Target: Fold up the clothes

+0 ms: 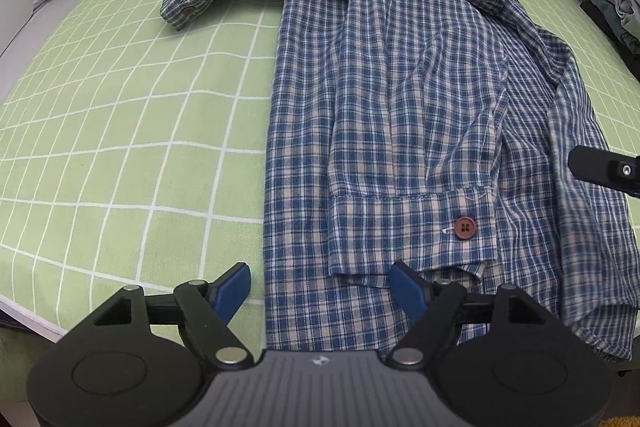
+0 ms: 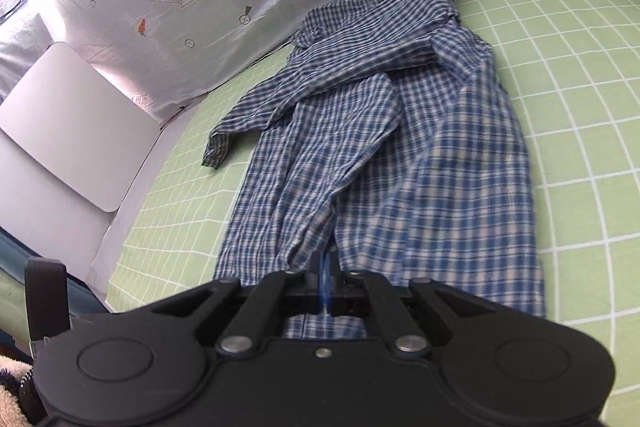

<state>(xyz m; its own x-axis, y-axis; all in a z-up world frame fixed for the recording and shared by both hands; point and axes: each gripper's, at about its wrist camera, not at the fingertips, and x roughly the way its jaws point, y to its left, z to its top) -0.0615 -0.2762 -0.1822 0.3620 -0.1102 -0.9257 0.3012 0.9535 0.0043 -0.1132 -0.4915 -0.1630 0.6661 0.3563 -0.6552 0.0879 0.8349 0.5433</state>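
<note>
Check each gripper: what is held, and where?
Right gripper: shut on the plaid shirt, pinching a fold at its near edge. Left gripper: open, holding nothing.

Blue-and-white plaid shirt (image 1: 400,99), seemingly reddish-brown button (image 1: 464,227), green white-gridded mat (image 1: 120,107).

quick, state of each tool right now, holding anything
Left tool: open, holding nothing, over the shirt hem.
Right tool: shut on the shirt.
</note>
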